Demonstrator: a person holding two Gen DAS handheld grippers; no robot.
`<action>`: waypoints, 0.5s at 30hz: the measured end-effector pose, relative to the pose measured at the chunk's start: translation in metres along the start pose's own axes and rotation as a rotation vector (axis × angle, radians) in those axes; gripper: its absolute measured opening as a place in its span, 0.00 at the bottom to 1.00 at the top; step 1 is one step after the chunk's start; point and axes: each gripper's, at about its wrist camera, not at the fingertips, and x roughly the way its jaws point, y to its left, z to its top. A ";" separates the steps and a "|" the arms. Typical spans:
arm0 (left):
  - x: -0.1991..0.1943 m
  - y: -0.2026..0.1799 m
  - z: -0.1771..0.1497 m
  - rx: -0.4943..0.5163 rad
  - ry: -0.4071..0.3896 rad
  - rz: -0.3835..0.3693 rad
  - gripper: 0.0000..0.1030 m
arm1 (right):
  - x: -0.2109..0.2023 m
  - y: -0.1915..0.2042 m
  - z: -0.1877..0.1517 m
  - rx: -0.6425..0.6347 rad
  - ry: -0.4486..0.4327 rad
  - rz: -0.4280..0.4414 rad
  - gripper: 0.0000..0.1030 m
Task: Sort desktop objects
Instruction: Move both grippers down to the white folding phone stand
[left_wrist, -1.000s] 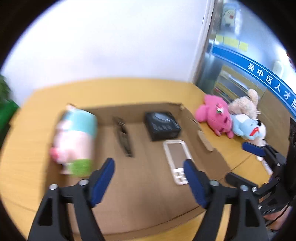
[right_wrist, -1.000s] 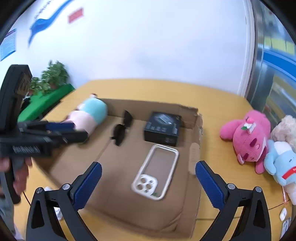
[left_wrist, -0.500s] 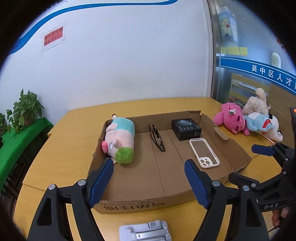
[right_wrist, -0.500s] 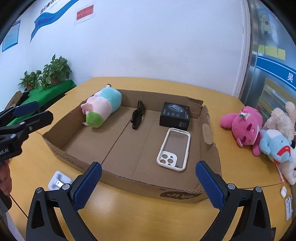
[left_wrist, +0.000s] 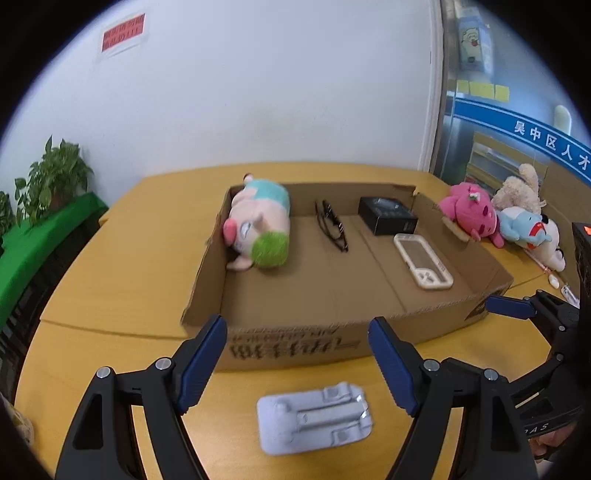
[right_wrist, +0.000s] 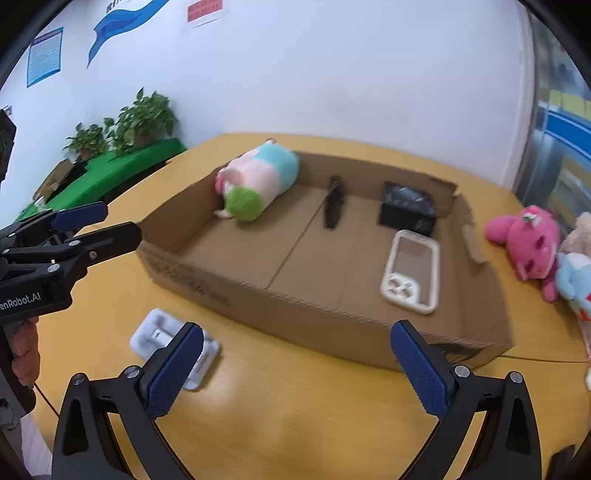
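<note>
White walls back a yellow table (left_wrist: 122, 266) carrying a cardboard box (left_wrist: 332, 343) that holds a plush pig (left_wrist: 260, 225), glasses (left_wrist: 330, 225), black box (left_wrist: 388, 219) and phone case (left_wrist: 423, 264). Both grippers, left (left_wrist: 297, 363) and right (right_wrist: 295, 367), hover with jaws apart, empty. What looks like a white plastic holder (left_wrist: 314, 419) lies before the box.

Ahead of you the cardboard box (left_wrist: 343, 343) sits on the table (left_wrist: 122, 258). Inside it, from left to right: plush pig (left_wrist: 260, 225), glasses (left_wrist: 331, 225), small box (left_wrist: 388, 215), with the phone case (left_wrist: 423, 266) nearer. The plastic tray (left_wrist: 314, 421) lies near you, outside the box; stuffed toys (left_wrist: 469, 218) lie to its right.
</note>
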 end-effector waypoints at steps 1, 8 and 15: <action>0.002 0.005 -0.005 0.001 0.014 0.006 0.77 | 0.006 0.006 -0.003 -0.007 0.007 0.015 1.00; 0.019 0.036 -0.041 -0.024 0.128 0.002 0.77 | 0.062 0.052 -0.024 -0.035 0.145 0.112 1.00; 0.048 0.042 -0.071 -0.038 0.242 -0.052 0.77 | 0.088 0.066 -0.041 -0.047 0.225 0.092 0.97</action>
